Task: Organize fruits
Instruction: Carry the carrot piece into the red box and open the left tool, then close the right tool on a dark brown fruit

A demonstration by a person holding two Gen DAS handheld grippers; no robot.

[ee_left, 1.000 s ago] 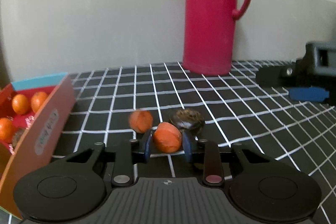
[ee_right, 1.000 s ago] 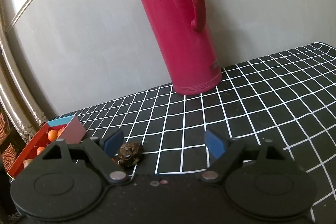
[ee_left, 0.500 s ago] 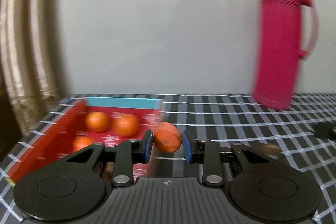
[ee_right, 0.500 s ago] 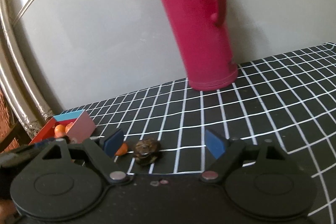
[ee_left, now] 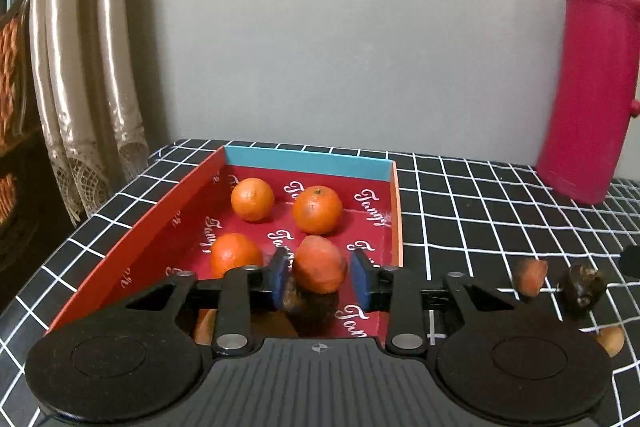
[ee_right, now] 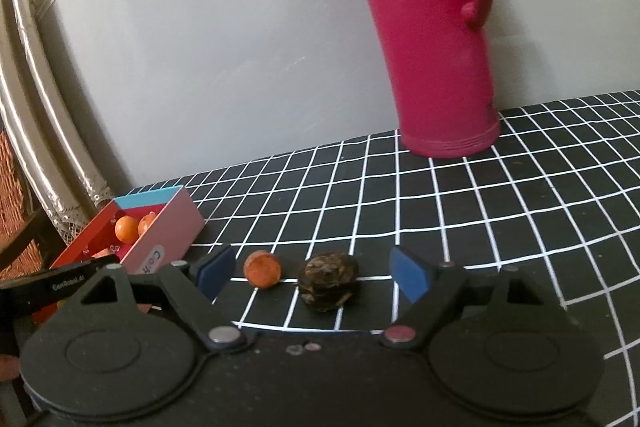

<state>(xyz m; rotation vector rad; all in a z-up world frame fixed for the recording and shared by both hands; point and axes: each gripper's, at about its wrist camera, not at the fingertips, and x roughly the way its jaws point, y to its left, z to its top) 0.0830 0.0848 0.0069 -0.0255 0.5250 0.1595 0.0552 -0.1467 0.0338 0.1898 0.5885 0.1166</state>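
Left wrist view: red box [ee_left: 168,223] of oranges; left gripper [ee_left: 320,279], jaws just opening, releases an orange fruit [ee_left: 319,264] above it. Rightward, right gripper [ee_right: 310,273] gapes, empty, toward a dark fruit [ee_right: 329,281] on the counter [ee_right: 500,211]; grasping likely follows.

Three round oranges [ee_left: 317,209] sat in the red box [ee_left: 160,227]; a dull orange fruit [ee_left: 319,264] hung above it; another [ee_right: 262,269] lay beside a dark shrivelled one [ee_right: 329,281].

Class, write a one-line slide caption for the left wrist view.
Left gripper, jaws just opening, releases a reddish-orange fruit over the red cardboard tray holding three round orange tangerines.
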